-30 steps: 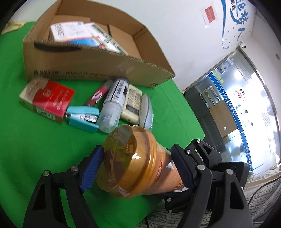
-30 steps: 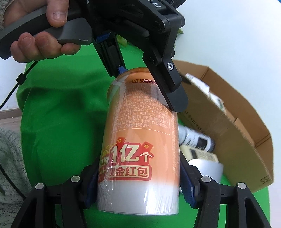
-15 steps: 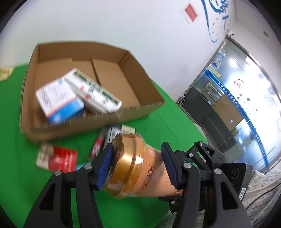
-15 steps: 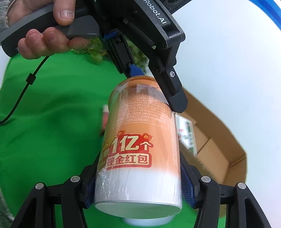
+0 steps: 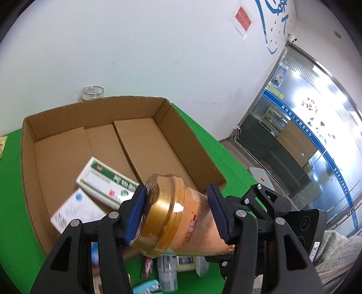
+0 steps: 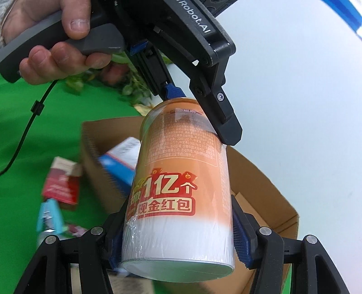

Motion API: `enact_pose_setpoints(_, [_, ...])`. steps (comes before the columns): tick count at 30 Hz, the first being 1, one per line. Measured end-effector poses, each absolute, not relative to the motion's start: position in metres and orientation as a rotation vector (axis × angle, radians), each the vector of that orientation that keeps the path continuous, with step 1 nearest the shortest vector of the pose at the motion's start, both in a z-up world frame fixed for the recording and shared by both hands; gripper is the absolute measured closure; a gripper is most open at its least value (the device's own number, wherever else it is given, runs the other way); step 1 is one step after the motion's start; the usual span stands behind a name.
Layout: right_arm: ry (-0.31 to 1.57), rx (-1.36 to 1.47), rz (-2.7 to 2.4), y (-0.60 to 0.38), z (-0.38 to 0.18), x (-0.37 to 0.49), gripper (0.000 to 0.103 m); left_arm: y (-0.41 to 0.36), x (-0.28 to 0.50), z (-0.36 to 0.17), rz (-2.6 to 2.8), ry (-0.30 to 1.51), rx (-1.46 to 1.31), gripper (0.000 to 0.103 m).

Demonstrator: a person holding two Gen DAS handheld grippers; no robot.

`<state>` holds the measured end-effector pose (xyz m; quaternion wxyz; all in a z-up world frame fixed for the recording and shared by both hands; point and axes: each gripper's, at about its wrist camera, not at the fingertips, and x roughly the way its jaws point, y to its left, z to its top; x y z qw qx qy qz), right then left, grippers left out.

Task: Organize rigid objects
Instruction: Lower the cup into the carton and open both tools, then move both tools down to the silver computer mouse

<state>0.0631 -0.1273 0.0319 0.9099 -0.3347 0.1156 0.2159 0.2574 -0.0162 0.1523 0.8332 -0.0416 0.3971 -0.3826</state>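
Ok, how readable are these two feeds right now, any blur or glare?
Left wrist view: cup sharp with a small glare spot on its gold lid; cardboard box slightly soft; glass door blown out.
Right wrist view: cup label crisp; red pack and stapler smeared by motion blur.

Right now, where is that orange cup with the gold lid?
The orange cup is off the table, held at both ends: the left tool grips its lid end, the right tool its base, above the near edge of the cardboard box.

Office lobby, glass doors, wall notice, signage
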Motion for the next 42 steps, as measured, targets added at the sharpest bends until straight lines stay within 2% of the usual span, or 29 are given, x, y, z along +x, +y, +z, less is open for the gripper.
enact_pose_setpoints(8, [0.425, -0.57, 0.482, -0.173, 0.029, 0.18, 0.037, -0.051, 0.371, 0.14, -0.788, 0.955, -0.123, 0.047])
enact_pose_setpoints(15, [0.622, -0.483, 0.468, -0.199, 0.009, 0.221, 0.037, -0.083, 0.446, 0.092, -0.786, 1.091, -0.173, 0.049])
enact_pose_setpoints(21, [0.806, -0.402, 0.488, -0.207, 0.0, 0.239, 0.035, -0.108, 0.462, 0.059, -0.748, 1.17, -0.137, 0.051])
enact_pose_setpoints(23, [0.803, -0.402, 0.49, -0.208, 0.003, 0.237, 0.031, -0.114, 0.462, 0.051, -0.731, 1.19, -0.107, 0.052])
enact_pose_setpoints(24, [0.782, -0.403, 0.488, -0.208, 0.005, 0.234, 0.02, -0.118, 0.462, 0.048, -0.723, 1.2, -0.092, 0.051])
enact_pose_setpoints(25, [0.762, -0.403, 0.486, -0.208, 0.008, 0.231, 0.009, -0.12, 0.46, 0.045, -0.722, 1.202, -0.085, 0.05])
enact_pose_setpoints(27, [0.735, -0.414, 0.49, -0.207, 0.014, 0.221, 0.009, -0.126, 0.457, 0.043, -0.707, 1.205, -0.051, 0.04])
enact_pose_setpoints(29, [0.685, -0.427, 0.46, -0.207, 0.023, 0.206, 0.009, -0.126, 0.453, 0.043, -0.689, 1.205, -0.04, 0.025])
enact_pose_setpoints(32, [0.626, -0.384, 0.472, -0.209, 0.041, 0.181, 0.009, -0.118, 0.446, 0.055, -0.679, 1.167, -0.079, 0.01])
enact_pose_setpoints(37, [0.556, -0.336, 0.503, -0.214, 0.051, 0.122, 0.009, -0.099, 0.407, 0.096, -0.695, 1.058, -0.101, 0.001])
enact_pose_setpoints(40, [0.567, -0.262, 0.552, -0.223, 0.039, 0.082, 0.003, -0.088, 0.364, 0.121, -0.705, 0.986, -0.071, 0.001])
enact_pose_setpoints(42, [0.607, -0.203, 0.588, -0.224, 0.016, 0.064, 0.003, -0.079, 0.333, 0.131, -0.713, 0.946, -0.042, 0.0])
